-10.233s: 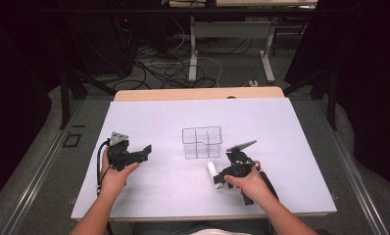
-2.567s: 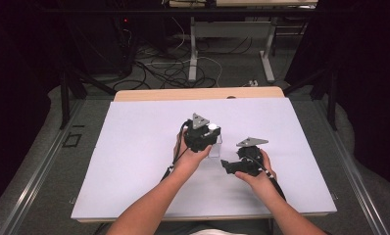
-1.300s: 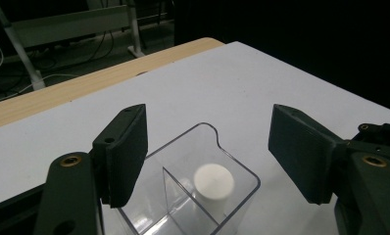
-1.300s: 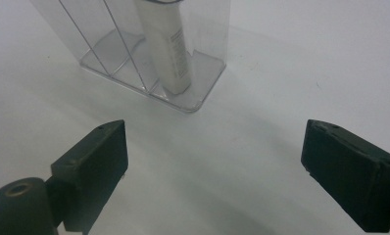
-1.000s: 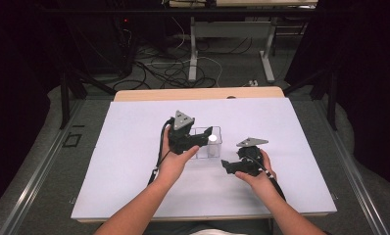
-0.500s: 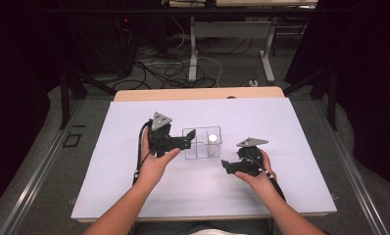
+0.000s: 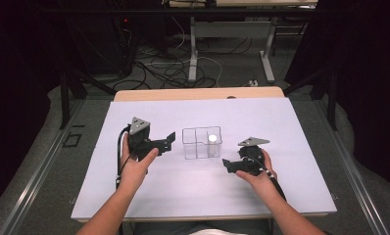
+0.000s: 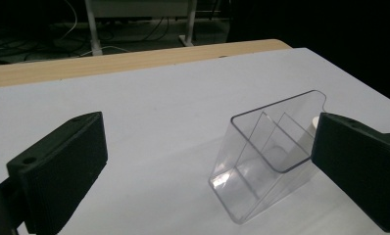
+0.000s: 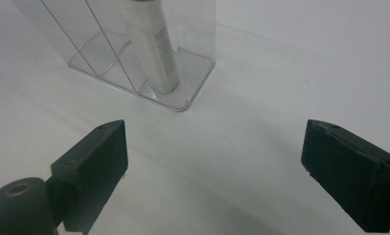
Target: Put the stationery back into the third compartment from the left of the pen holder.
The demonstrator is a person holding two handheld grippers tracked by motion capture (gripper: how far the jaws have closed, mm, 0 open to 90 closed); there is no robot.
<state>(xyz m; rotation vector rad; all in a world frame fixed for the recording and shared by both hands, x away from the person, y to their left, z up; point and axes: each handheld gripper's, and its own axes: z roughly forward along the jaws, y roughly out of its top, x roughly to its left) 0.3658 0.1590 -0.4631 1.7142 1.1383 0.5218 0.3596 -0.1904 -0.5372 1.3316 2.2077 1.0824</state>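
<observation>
A white tube (image 7: pixel 212 139) is seen standing in the clear organizer (image 7: pixel 201 143). The left claw (image 7: pixel 169 140) is held just left of the organizer, jaws apart and empty after opening. The right claw (image 7: pixel 228 164) is held near its right, jaws apart.

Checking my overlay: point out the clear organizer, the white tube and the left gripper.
clear organizer (image 7: pixel 195 149): high view, front wall.
white tube (image 9: pixel 151 46): right gripper view, its body.
left gripper (image 7: pixel 171 140): high view, between its fingertips.

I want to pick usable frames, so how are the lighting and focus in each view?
High view: table evenly lit, surroundings dark, sharp throughout. Left gripper view: clear organizer in focus, glints along its edges, near fingers slightly soft. Right gripper view: bright, washed-out surface, white tube a little soft.
</observation>
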